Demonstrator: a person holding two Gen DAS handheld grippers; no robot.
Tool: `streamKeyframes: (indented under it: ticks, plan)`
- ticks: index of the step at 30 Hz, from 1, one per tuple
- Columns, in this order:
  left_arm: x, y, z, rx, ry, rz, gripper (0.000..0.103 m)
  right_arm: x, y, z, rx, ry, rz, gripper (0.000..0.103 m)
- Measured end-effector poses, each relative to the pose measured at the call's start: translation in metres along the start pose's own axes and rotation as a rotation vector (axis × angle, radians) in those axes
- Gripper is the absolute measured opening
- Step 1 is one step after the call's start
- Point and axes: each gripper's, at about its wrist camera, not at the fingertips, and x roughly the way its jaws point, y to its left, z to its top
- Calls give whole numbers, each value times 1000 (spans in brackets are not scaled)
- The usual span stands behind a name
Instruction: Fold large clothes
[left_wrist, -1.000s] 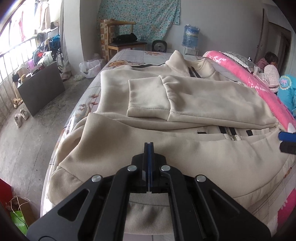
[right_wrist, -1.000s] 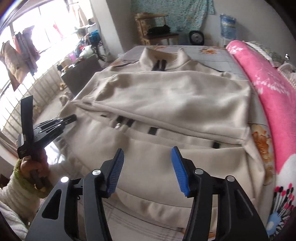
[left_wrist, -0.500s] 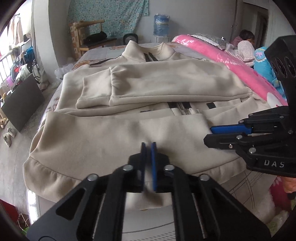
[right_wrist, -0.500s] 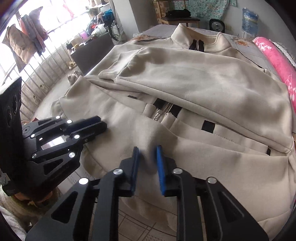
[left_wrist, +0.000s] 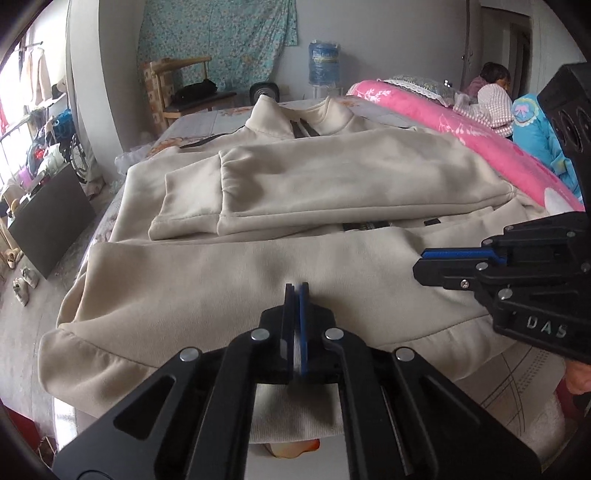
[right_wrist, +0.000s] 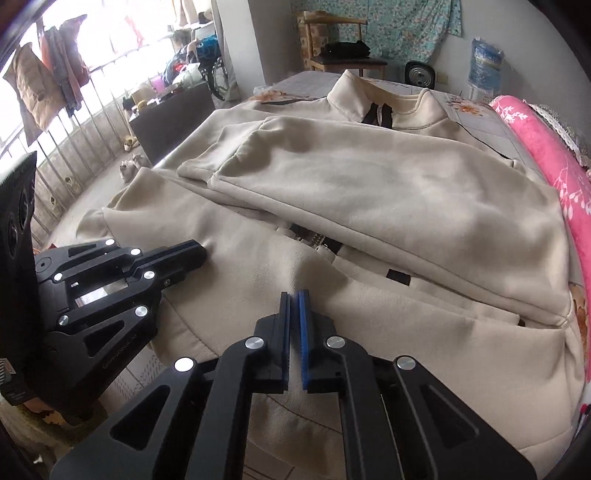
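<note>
A large beige zip jacket (left_wrist: 332, 184) (right_wrist: 388, 192) lies face up on the bed, collar at the far end and both sleeves folded across the chest. My left gripper (left_wrist: 296, 286) is shut on a pinch of the jacket's lower front near the hem, with cloth showing between its jaws. It also appears at the left of the right wrist view as the left gripper (right_wrist: 201, 254). My right gripper (right_wrist: 294, 294) is shut on the same lower panel, and the fabric puckers at its tips. From the left wrist view the right gripper (left_wrist: 419, 263) lies sideways on the cloth, to the right.
A pink blanket (left_wrist: 480, 140) (right_wrist: 554, 166) runs along the bed's right side, and a person (left_wrist: 491, 96) sits behind it. A wooden chair (left_wrist: 184, 92), a water bottle (left_wrist: 324, 62) and a dark cabinet (left_wrist: 51, 218) stand around the bed, which drops to the floor on its left.
My right gripper went from wide open to shut on the jacket's lower panel. The left gripper, shut throughout, slid right along the hem and now sits close beside the right one.
</note>
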Motion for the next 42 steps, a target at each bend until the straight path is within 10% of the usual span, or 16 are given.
streamKeyframes:
  ticks: [10,17,21,26,29,38,42]
  plan:
    - [1,1,0,-1,10,-3,2,-63,-83,-52,80,28,-238,5]
    - [1,6,2,-10,14,-29,4,-97,-151,-80,304,-42,-229,0]
    - [2,12,3,-28,24,-63,4,-98,-111,-66,187,-62,-312,1]
    - [4,19,3,-68,35,-98,5,-75,-29,-50,-2,-100,-122,11]
    - [5,22,3,-91,43,-112,5,-52,2,-50,-90,-90,-57,36]
    - [-28,51,-3,-167,6,-136,13,-35,0,-56,-78,-63,-13,37]
    - [-33,94,-23,-261,45,-14,15,-34,1,-58,-80,-68,-12,37]
